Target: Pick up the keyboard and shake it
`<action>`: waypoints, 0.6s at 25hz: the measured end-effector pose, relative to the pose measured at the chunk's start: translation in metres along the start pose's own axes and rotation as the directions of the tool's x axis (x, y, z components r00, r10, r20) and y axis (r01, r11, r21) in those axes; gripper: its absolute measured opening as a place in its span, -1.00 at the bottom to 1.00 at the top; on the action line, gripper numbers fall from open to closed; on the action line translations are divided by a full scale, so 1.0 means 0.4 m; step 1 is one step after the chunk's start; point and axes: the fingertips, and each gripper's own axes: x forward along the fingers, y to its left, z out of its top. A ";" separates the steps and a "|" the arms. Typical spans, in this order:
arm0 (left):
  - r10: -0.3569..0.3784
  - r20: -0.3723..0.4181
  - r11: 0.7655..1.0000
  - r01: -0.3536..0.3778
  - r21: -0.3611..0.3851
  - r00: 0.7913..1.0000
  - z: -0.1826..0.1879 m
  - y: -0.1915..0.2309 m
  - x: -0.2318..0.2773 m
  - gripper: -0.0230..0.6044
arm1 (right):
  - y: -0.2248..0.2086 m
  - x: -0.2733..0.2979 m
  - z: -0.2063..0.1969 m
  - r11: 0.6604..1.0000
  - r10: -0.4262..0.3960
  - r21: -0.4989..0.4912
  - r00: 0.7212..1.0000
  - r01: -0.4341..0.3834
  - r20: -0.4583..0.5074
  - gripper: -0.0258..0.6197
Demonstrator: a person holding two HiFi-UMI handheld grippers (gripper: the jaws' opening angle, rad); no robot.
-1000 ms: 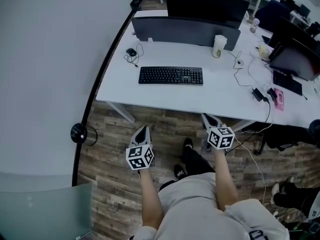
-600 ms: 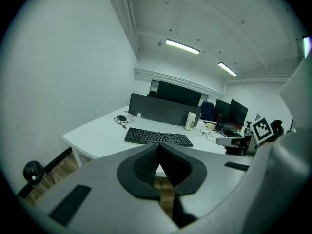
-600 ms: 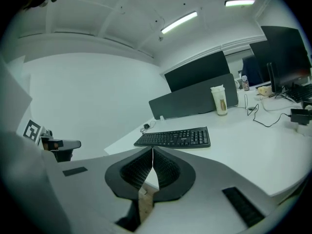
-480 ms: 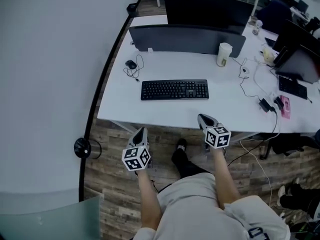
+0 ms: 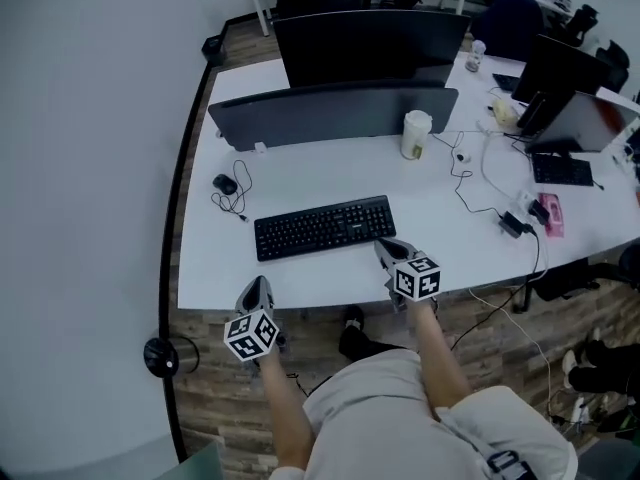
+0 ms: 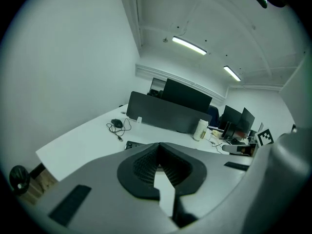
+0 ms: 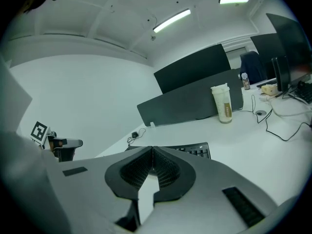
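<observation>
A black keyboard (image 5: 325, 228) lies flat on the white desk (image 5: 300, 178), near its front edge. My right gripper (image 5: 384, 246) is shut and empty, its tips over the desk just off the keyboard's near right corner. My left gripper (image 5: 258, 285) is shut and empty too, at the desk's front edge below the keyboard's left end. In the left gripper view the shut jaws (image 6: 157, 144) hide most of the keyboard (image 6: 131, 145). In the right gripper view the keyboard (image 7: 196, 150) shows just beyond the closed tips (image 7: 152, 148).
A wired mouse (image 5: 225, 183) lies at the desk's left. A paper cup (image 5: 414, 134) stands before a dark divider panel (image 5: 330, 113) with a monitor (image 5: 370, 38) behind. Cables and a power brick (image 5: 515, 223) trail to the right. A wall runs along the left.
Both grippers and the head have moved forward to the desk. The right gripper went from over the floor to beside the keyboard's right end; the left reached the desk edge. Jaws stayed shut.
</observation>
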 end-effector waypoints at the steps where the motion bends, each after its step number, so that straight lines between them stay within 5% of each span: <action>1: -0.008 -0.003 1.000 0.008 0.009 1.000 0.015 0.000 0.032 -0.88 | -0.017 0.012 0.014 1.000 -0.007 0.001 1.000 0.007 0.001 -0.79; 15: -0.086 -0.089 0.989 0.096 0.110 0.992 0.082 -0.048 0.392 -0.88 | -0.207 0.154 0.122 0.996 -0.071 0.049 0.997 0.070 0.018 -0.79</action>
